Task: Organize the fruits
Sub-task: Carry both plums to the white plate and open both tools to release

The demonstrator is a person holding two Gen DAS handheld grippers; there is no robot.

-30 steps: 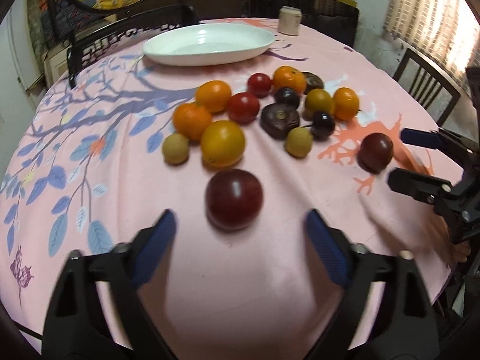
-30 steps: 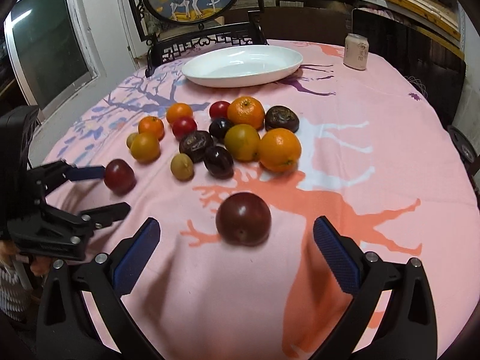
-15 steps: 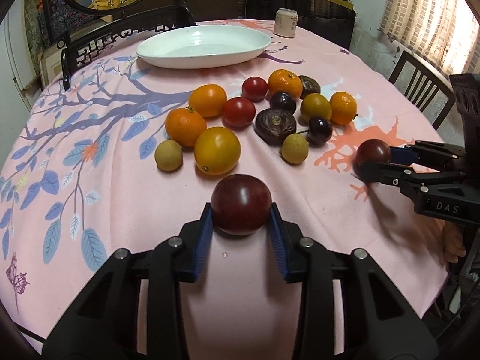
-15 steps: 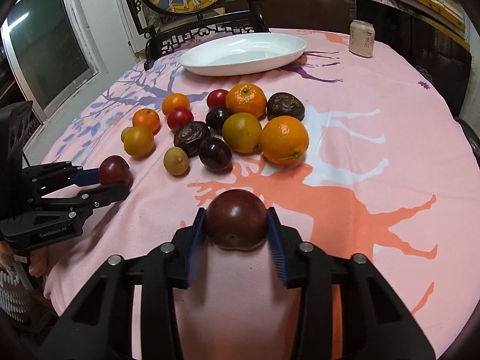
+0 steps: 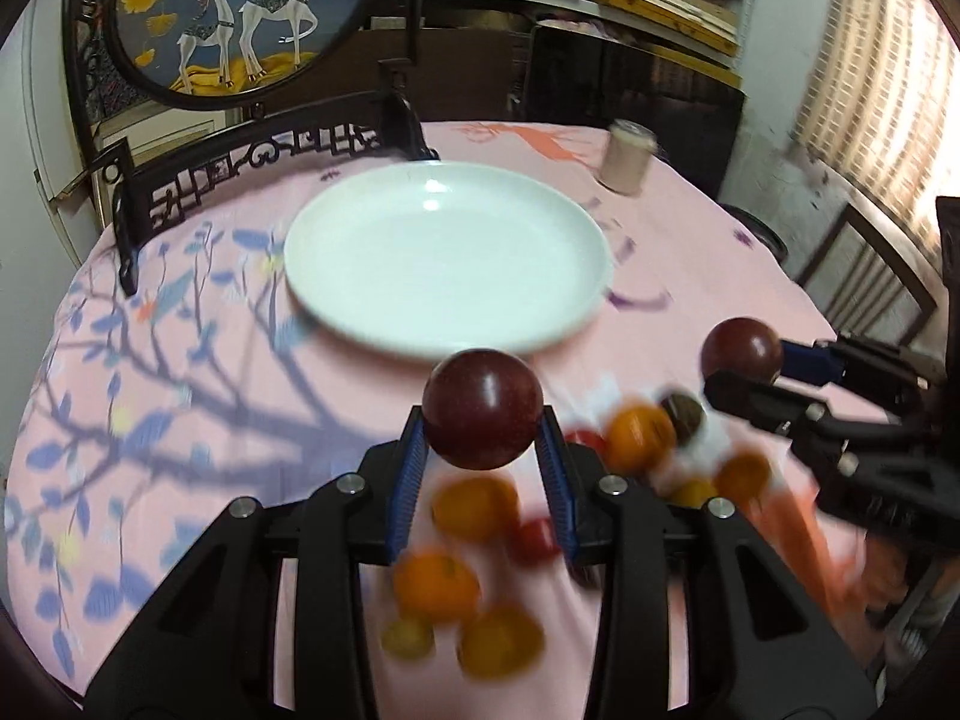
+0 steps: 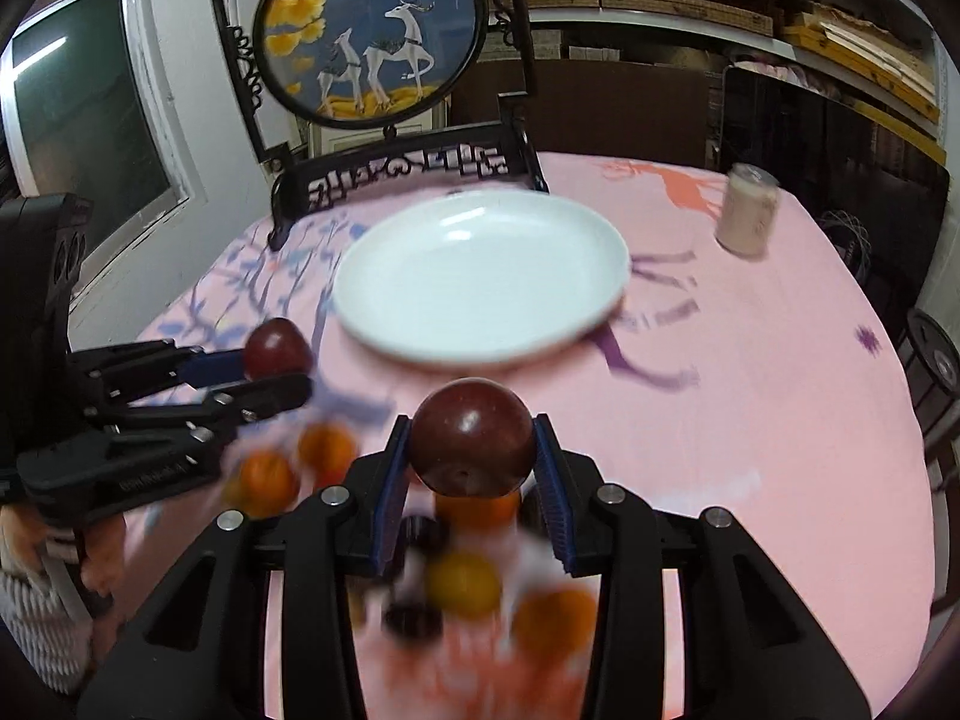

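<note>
My left gripper (image 5: 483, 420) is shut on a dark red plum (image 5: 483, 402) and holds it in the air, short of the white plate (image 5: 447, 258). My right gripper (image 6: 473, 441) is shut on another dark red plum (image 6: 473, 435), also lifted, near the plate's (image 6: 480, 276) front rim. Each gripper shows in the other's view: the right one (image 5: 744, 363) at right, the left one (image 6: 279, 363) at left. The plate holds nothing. Blurred oranges, tomatoes and dark fruits (image 5: 474, 504) lie on the cloth below the grippers (image 6: 462, 585).
A round table with a pink patterned cloth (image 5: 180, 420). A pale can (image 5: 627, 159) stands at the back right, also seen in the right wrist view (image 6: 750, 216). A carved black chair back (image 5: 258, 162) stands behind the plate; another chair (image 5: 864, 282) is at right.
Both grippers closed on their plums, then lifted them off the cloth and carried them forward toward the plate. The fruit pile now lies beneath the grippers.
</note>
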